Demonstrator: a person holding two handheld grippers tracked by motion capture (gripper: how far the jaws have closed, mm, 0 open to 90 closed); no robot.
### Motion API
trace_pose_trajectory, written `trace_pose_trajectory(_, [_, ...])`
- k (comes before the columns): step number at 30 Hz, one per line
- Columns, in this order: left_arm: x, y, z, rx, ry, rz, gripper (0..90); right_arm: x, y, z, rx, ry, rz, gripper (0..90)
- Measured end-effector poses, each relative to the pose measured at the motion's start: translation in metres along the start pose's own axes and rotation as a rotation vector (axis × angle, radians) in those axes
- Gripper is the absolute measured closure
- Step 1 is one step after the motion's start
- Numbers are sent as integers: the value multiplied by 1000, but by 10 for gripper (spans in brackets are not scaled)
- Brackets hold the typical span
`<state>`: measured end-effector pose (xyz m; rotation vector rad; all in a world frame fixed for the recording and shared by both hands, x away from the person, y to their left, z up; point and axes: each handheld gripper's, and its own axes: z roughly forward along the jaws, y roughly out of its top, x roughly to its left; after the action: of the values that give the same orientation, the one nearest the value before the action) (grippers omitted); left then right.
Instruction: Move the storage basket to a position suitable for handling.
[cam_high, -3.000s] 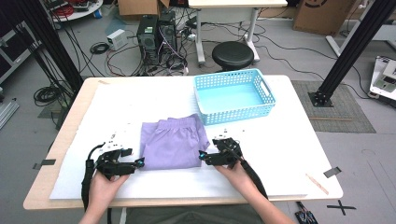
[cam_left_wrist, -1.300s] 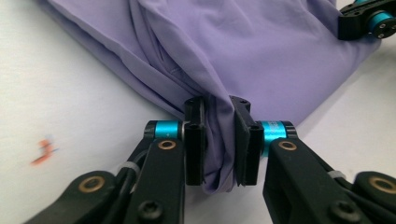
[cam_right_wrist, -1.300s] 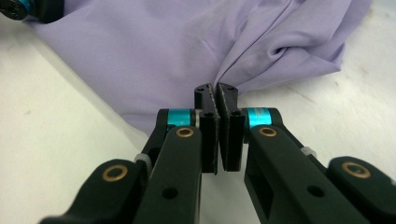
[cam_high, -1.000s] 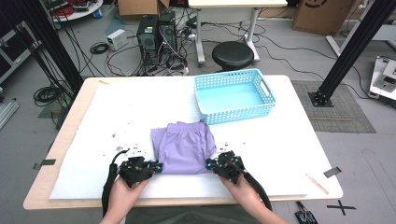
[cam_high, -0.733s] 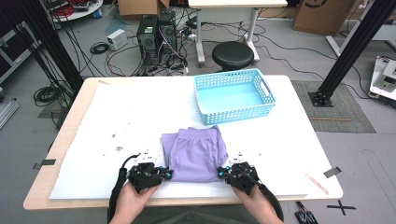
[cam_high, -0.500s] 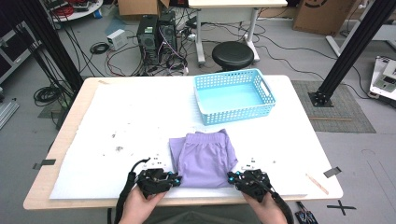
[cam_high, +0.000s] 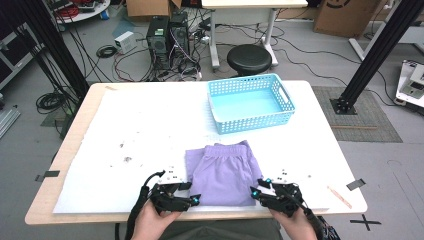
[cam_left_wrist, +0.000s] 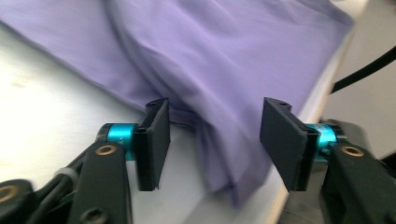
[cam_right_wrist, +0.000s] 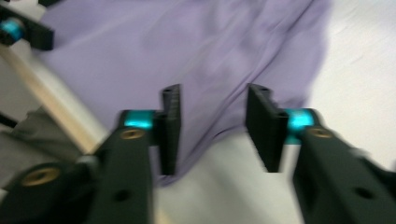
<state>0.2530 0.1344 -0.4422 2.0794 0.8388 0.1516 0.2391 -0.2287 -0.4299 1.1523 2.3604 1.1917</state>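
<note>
A folded purple garment (cam_high: 222, 172) lies flat on the white sheet near the table's front edge. My left gripper (cam_high: 194, 199) sits at its near left corner and my right gripper (cam_high: 254, 192) at its near right corner. Both pairs of jaws have just been opening. In the left gripper view the left gripper (cam_left_wrist: 215, 140) stands open, with the garment's (cam_left_wrist: 210, 60) corner lying loose between the pads. In the right gripper view the right gripper (cam_right_wrist: 212, 126) is open too, and the garment's (cam_right_wrist: 187, 56) edge lies between its pads, untouched.
A light blue basket (cam_high: 250, 102) stands behind the garment, right of centre. The white sheet (cam_high: 150, 125) covers most of the table and carries dark specks (cam_high: 127, 159) on the left. A thin wooden stick (cam_high: 340, 196) lies at the front right corner.
Both hands pulled the garment toward the front edge and somewhat to the right. Both grippers, shut on its corners before, have opened and let it go.
</note>
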Motion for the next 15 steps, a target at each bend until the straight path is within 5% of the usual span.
trace_pose_trajectory(6, [18, 24, -13, -96, 103, 41, 387, -40, 18, -12, -127, -56, -1, 417])
trace_pose_trajectory(8, [21, 28, -13, -107, 108, 52, 370, -50, 23, -13, -151, -79, -4, 399])
trace_pose_trajectory(10, [36, 46, -10, -161, 127, 92, 370, -75, 36, -13, -210, -142, -4, 396])
trace_pose_trajectory(13, [44, 56, -7, -198, 139, 96, 370, -107, 52, -9, -256, -217, 34, 375])
trace_pose_trajectory(14, [47, 60, -6, -216, 159, 114, 370, -107, 52, -9, -256, -217, 34, 375])
trace_pose_trajectory(15, [49, 64, -4, -229, 181, 128, 370, -127, 60, -5, -271, -261, 58, 375])
